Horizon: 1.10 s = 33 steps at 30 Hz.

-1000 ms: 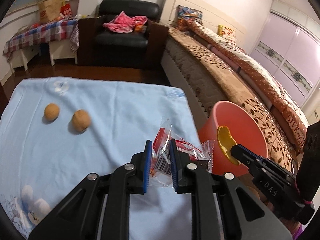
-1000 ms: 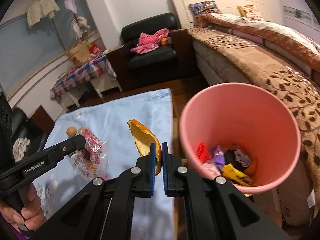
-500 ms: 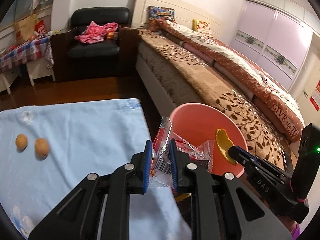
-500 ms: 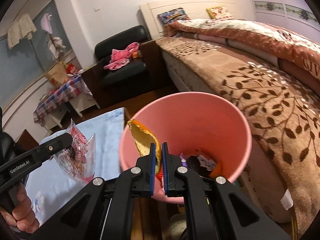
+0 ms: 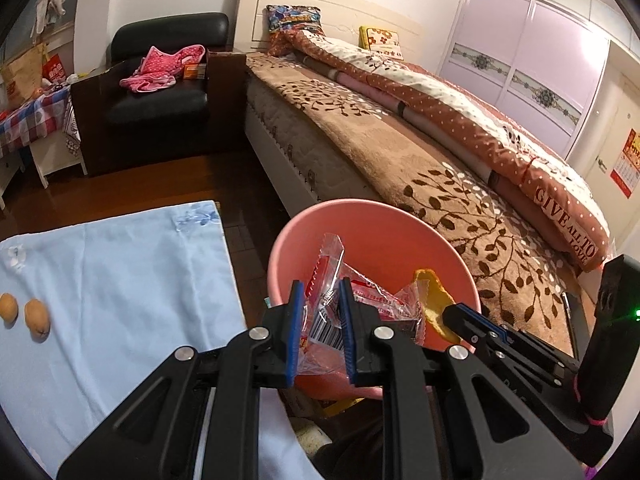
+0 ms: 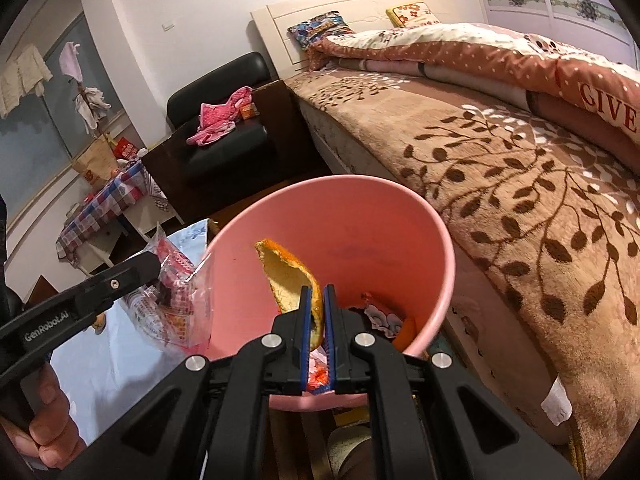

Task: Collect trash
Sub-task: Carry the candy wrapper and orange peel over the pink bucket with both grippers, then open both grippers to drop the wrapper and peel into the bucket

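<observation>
My left gripper [image 5: 320, 292] is shut on a clear plastic wrapper [image 5: 332, 280] with red print and holds it over the near rim of the pink bin [image 5: 372, 236]. My right gripper [image 6: 317, 300] is shut on an orange peel [image 6: 290, 272] and holds it above the bin's [image 6: 400, 216] opening. The peel also shows in the left wrist view [image 5: 430, 292], and the wrapper in the right wrist view [image 6: 176, 284]. Several pieces of trash [image 6: 380, 316] lie at the bottom of the bin.
A table with a light blue cloth [image 5: 120, 280] is left of the bin, with two brown round fruits [image 5: 24, 312] on it. A bed with a brown leaf-pattern blanket [image 5: 440, 160] is right of the bin. A black armchair [image 5: 160, 96] stands behind.
Both grippers have moved right, from over the blue cloth to over the pink bin, each still holding its piece of trash.
</observation>
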Available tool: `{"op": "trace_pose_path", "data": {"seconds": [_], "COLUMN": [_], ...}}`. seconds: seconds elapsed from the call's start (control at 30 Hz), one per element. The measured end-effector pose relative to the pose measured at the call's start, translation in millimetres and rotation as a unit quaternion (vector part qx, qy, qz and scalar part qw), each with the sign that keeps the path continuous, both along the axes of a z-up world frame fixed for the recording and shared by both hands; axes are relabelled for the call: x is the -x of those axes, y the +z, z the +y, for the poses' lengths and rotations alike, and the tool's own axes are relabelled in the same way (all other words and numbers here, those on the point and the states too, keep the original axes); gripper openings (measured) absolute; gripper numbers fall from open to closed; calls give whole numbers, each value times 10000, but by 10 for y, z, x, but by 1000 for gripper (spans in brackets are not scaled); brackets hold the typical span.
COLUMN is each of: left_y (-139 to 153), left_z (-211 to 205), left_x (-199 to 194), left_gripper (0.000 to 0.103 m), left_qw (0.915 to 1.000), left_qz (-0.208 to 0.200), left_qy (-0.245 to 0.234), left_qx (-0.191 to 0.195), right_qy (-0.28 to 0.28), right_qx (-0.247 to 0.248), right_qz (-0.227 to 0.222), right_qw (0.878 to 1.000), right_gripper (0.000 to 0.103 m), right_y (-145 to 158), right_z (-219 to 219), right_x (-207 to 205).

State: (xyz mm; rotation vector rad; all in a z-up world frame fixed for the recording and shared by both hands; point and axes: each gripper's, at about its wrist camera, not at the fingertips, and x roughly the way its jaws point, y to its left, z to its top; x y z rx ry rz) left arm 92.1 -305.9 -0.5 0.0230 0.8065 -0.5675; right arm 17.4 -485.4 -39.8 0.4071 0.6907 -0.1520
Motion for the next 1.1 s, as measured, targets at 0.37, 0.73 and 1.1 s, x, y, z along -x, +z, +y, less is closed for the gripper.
{"op": "trace_pose_path", "data": {"seconds": [0.37,0.73,1.1], "left_y": [-148,-198,-203], "left_z": [-140,-171,-124], "left_x": [-46,-66,-73], "left_gripper": [17,31,32], "left_qw": [9998,9996,9995], "left_qz": [142,229,282], "left_qy": [-22,14,35], "left_qx": [-118,-151,-110], "right_qy": [-18,-25,-34], "right_qx": [-88,-151,-119], "right_qz": [68,114,138], "right_qw": [9999,9998,9998], "right_gripper": [6,6,6], "right_y": [-99,-163,-177], "right_z": [-55,-102,-121], "right_x": [7,-23,-62]}}
